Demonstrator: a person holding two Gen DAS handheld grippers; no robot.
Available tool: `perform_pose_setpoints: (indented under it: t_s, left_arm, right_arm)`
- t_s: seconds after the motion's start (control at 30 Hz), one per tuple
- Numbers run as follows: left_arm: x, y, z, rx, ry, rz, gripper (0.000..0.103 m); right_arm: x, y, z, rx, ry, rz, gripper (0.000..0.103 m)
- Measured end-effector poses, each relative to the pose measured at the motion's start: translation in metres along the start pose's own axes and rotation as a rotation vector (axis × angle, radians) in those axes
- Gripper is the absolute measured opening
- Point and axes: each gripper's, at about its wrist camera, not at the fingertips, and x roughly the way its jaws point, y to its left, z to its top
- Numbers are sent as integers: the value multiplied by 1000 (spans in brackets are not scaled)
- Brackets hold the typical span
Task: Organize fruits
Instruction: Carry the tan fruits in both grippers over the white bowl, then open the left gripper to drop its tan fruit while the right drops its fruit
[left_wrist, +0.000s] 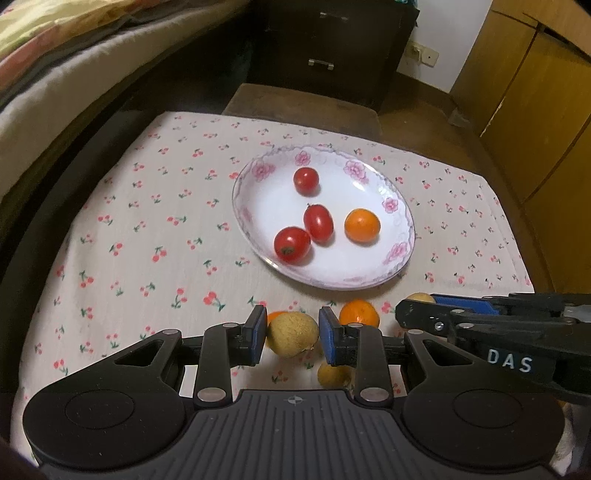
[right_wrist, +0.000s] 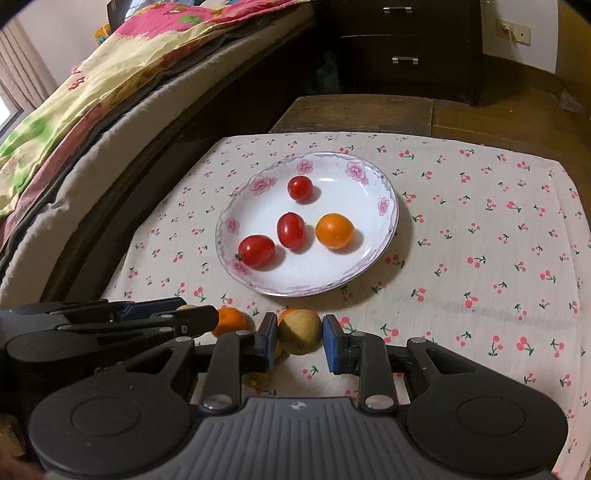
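Wrist views angled down (shared plate (left_wrist: 400, 221))

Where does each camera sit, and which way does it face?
Left wrist: on the left claw, angled down at the plate; own claw grips a tan fruit; right claw enters at right.
Right wrist: on the right claw, same downward aim; grips a tan fruit; left claw enters at left.
Shared: plate, tomatoes, oranges, cherry-print cloth.

Bare cloth (right_wrist: 480, 229) right of plate (right_wrist: 384, 236); bed (right_wrist: 92, 122) blocks left.
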Motion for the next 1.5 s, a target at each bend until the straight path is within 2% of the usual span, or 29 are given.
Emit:
perform_pose_setpoints:
  t_s: [0.83,1.17,1.5]
  left_arm:
    - [22,5,44,-35,-12,13,39]
    - [29,-3,47,-13,-1,-1,38]
    - [36,-6,45,-6,17,-3,38]
  right_arm:
    - [20,-27,43,64,-41,-8,28]
    - [25,-34,51,89,-48,-4,28]
    - [40,-29,49,71,-13,-5,29]
